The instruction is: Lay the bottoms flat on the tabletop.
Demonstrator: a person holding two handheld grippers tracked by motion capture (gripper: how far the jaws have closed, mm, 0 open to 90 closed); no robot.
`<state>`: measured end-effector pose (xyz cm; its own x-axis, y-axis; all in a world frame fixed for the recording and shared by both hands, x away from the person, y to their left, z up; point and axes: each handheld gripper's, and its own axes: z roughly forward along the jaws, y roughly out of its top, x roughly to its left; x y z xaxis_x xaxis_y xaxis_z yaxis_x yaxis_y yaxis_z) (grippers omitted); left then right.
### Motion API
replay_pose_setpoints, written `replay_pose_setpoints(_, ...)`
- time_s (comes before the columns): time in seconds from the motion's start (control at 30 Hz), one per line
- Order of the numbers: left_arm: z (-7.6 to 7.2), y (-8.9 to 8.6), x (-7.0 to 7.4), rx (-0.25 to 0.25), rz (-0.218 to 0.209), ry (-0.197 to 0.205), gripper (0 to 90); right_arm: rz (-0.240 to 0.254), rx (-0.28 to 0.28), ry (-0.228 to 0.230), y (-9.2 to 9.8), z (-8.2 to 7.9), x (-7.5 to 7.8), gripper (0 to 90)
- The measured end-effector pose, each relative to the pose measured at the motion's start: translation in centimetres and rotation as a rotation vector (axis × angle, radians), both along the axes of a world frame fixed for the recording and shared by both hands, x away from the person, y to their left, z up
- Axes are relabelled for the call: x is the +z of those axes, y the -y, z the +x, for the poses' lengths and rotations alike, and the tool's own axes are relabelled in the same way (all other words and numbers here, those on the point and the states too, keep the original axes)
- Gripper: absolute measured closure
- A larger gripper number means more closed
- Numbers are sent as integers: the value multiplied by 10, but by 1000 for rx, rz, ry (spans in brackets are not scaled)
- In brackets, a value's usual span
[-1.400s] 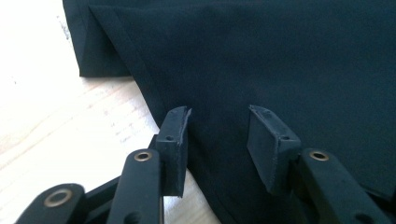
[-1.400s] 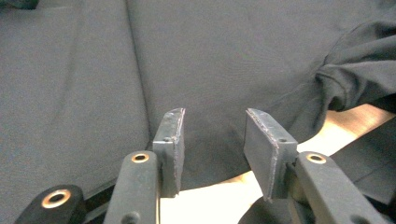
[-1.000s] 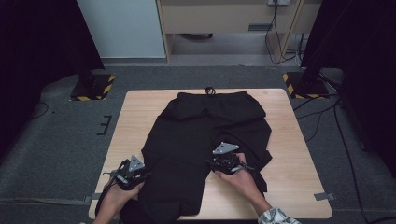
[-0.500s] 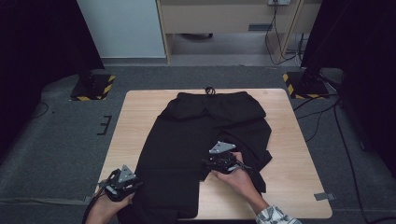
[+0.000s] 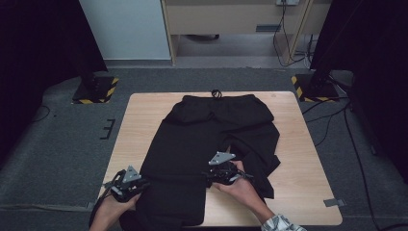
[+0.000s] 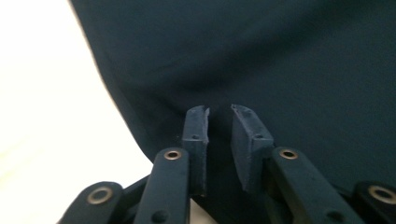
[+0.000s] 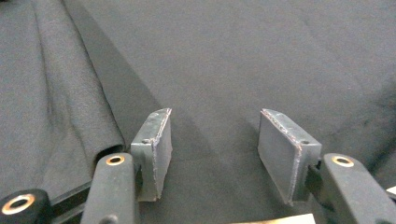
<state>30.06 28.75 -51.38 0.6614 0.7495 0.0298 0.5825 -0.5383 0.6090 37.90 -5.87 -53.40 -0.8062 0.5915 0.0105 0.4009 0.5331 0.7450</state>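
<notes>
1. Left gripper view: the left gripper (image 6: pixel 219 112) has its jaws nearly closed, pinching the black trousers (image 5: pixel 211 144) at their edge.
2. Right gripper (image 7: pixel 212 140) gapes wide, empty, over cloth directly beneath.
3. Judging: folding underway; next, the right gripper needs a grip.

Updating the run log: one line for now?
left tool shut on pants edge | right tool open over pants | pants flat on table

- Black trousers (image 5: pixel 211 139): matt woven cloth, soft, lightly creased.
- Table (image 5: pixel 139 115): pale wood, smooth, satin finish.
- Right gripper (image 7: pixel 212 154): worn, scuffed grey pads, brass-coloured rivets.
- Floor (image 5: pixel 57 149): grey, rough carpet.
</notes>
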Motion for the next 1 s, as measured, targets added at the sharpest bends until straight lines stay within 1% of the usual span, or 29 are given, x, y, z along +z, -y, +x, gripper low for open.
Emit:
replay_pose_setpoints(0.1,-14,1,3,-37,24,-20,754,-6,9,-3,3,-2,1,450)
replay_pose_setpoints(0.17,-21,2,3,-50,25,-27,754,-17,12,-3,5,-3,2,449)
replay_pose_setpoints(0.2,-22,2,3,-46,28,-19,749,-21,14,-4,7,-3,2,448)
replay_pose_setpoints(0.23,-21,2,3,-40,33,-3,726,-23,11,-4,8,-3,2,446)
replay_pose_setpoints(0.3,-13,3,2,-19,40,21,678,-19,1,-6,9,-1,3,438)
replay_pose_setpoints(0.37,-1,5,1,6,54,39,609,-8,-5,0,7,0,4,429)
replay_pose_setpoints(0.4,5,5,1,24,50,49,564,-1,-9,3,7,0,5,421)
replay_pose_setpoints(0.5,22,4,0,55,34,74,556,13,-23,3,3,2,5,407)
replay_pose_setpoints(0.53,27,5,-1,61,23,76,547,14,-22,-3,2,3,4,406)
replay_pose_setpoints(0.57,31,5,-3,59,20,70,547,5,-17,-5,1,3,3,404)
replay_pose_setpoints(0.6,34,6,-4,58,9,76,551,-3,-14,-3,0,3,1,401)
replay_pose_setpoints(0.63,36,5,-5,52,5,77,558,-4,-20,-2,-1,3,0,400)
replay_pose_setpoints(0.7,37,5,-4,31,21,88,571,-5,-20,-2,-2,2,0,399)
replay_pose_setpoints(0.77,37,2,-5,32,16,88,570,-1,-24,2,-1,0,-1,395)
replay_pose_setpoints(0.8,37,0,-5,34,11,86,569,-2,-17,3,-1,-1,-1,396)
replay_pose_setpoints(0.83,38,-2,-5,36,15,85,565,2,-17,1,-1,-4,-1,396)
replay_pose_setpoints(0.9,39,-4,-5,23,8,83,565,1,-7,2,-1,-8,-1,397)
replay_pose_setpoints(0.97,41,-5,-5,22,11,81,556,0,5,-2,-1,-13,0,397)
replay_pose_setpoints(1.0,43,-6,-4,26,24,87,543,-2,8,3,-1,-15,0,397)
